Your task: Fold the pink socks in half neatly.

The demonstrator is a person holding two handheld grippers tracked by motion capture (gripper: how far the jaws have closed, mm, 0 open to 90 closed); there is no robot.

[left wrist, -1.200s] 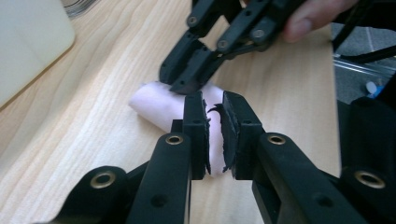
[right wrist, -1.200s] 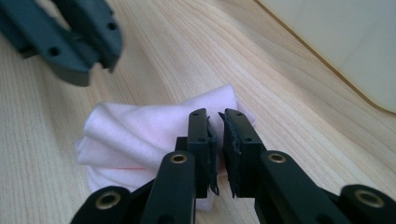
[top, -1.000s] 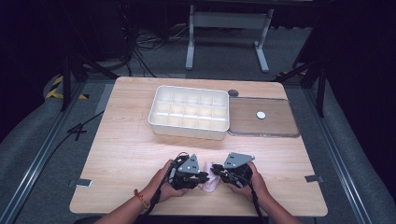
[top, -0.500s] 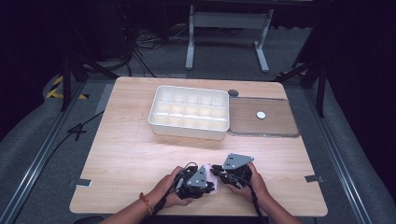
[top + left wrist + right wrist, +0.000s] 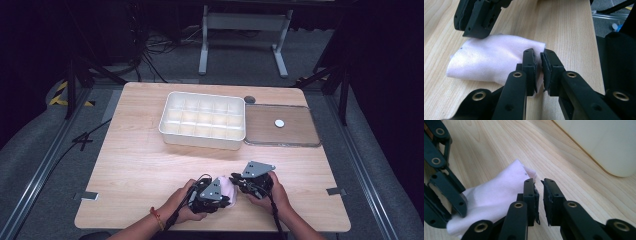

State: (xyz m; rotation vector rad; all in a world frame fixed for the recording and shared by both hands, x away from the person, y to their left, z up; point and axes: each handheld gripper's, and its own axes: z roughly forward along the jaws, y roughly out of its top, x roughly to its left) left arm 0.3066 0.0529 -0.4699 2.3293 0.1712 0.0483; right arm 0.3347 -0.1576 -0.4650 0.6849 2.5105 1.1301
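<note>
Two tongs meet over one small white cloth [image 5: 227,188] at the near edge of the counter [image 5: 140,165] in the high view: the left tongs [image 5: 223,196] and the right tongs [image 5: 235,181] point at each other with the cloth bunched between them. Farther back stand a white compartment tray [image 5: 202,120], its cells bare as far as I can tell, and just beside it a flat brown lid [image 5: 295,135] with a small white disc [image 5: 279,123] on it.

From the left gripper view, the left tongs [image 5: 541,68] are closed almost fully, with a thin edge of the cloth [image 5: 489,60] pinched between the pads; the cloth lies partly folded on the wood, and the other tongs [image 5: 477,18] press down at its far corner.

From the right gripper view, the right tongs [image 5: 540,195] are nearly closed too, gripping a corner of the cloth [image 5: 499,195], though whether the pads truly bite the fabric is hard to tell; the tray's wall [image 5: 604,142] rises behind.

My reading is that folding is midway: one fold seems made, both corners are held, and tidying and perhaps stowing the cloth in the tray remain.
</note>
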